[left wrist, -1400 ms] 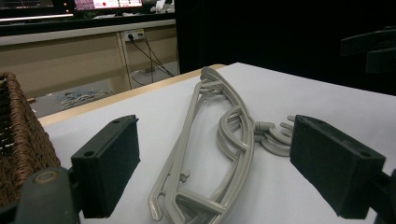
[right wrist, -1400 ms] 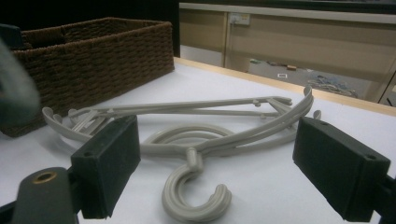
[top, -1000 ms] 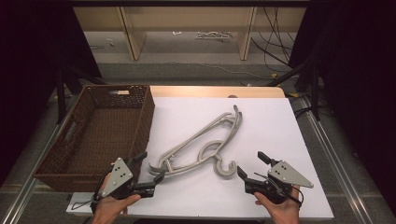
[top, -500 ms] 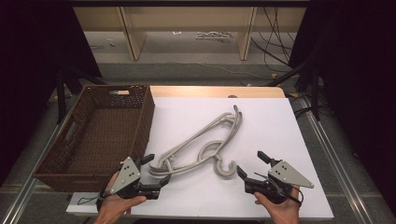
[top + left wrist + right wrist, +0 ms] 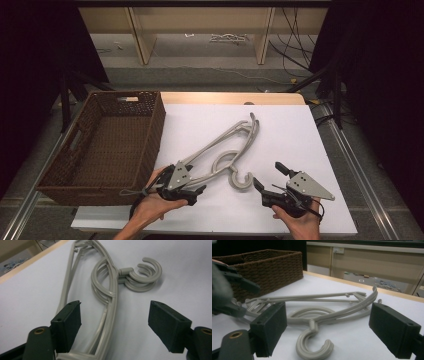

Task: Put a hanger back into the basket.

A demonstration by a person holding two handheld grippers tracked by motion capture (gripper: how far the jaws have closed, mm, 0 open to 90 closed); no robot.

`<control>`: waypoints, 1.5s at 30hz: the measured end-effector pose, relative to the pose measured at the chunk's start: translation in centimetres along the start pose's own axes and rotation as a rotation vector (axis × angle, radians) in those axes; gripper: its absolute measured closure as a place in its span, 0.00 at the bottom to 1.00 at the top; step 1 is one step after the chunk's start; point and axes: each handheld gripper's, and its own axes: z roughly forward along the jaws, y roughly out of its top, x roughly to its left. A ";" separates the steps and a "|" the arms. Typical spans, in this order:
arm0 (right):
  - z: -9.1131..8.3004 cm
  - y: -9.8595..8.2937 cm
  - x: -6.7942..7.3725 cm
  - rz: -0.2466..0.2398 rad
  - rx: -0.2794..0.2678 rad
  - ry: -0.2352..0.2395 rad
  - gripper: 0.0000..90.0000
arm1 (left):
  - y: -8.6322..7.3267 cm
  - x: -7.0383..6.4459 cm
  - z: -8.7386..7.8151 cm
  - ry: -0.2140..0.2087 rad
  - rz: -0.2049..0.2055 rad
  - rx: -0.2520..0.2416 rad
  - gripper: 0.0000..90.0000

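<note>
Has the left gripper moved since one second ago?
Yes. The left gripper has moved right, away from the basket, over the hangers.

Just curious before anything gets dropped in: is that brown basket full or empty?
Empty. The high view shows the wicker basket with its woven bottom bare; the grey hangers lie outside it on the white table.

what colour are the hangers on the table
The stacked plastic hangers are light grey-beige, clearest in the left gripper view.
</note>
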 end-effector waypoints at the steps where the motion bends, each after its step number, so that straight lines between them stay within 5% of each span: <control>1: 0.0 0.0 -0.1 0.001 0.004 -0.007 0.17 | 0.2 -0.1 0.5 -0.001 0.011 0.020 0.29; 15: 0.0 -0.2 -0.2 0.004 0.011 -0.009 0.18 | 1.6 0.0 4.6 -0.005 0.045 0.158 0.34; 27: 0.2 -0.2 -0.4 -0.009 0.006 -0.004 0.18 | 2.2 0.5 7.0 -0.015 0.059 0.302 0.55; 33: 0.2 -0.2 -0.1 0.020 0.026 0.006 0.18 | 2.6 0.6 7.6 -0.030 0.071 0.314 0.67; 38: 0.3 -0.3 -0.2 0.021 0.036 0.010 0.18 | 2.5 0.8 8.1 -0.065 0.035 0.305 0.80; 45: 0.2 -0.2 -0.2 0.022 0.045 0.006 0.18 | 2.5 1.4 7.8 -0.089 0.023 0.285 0.86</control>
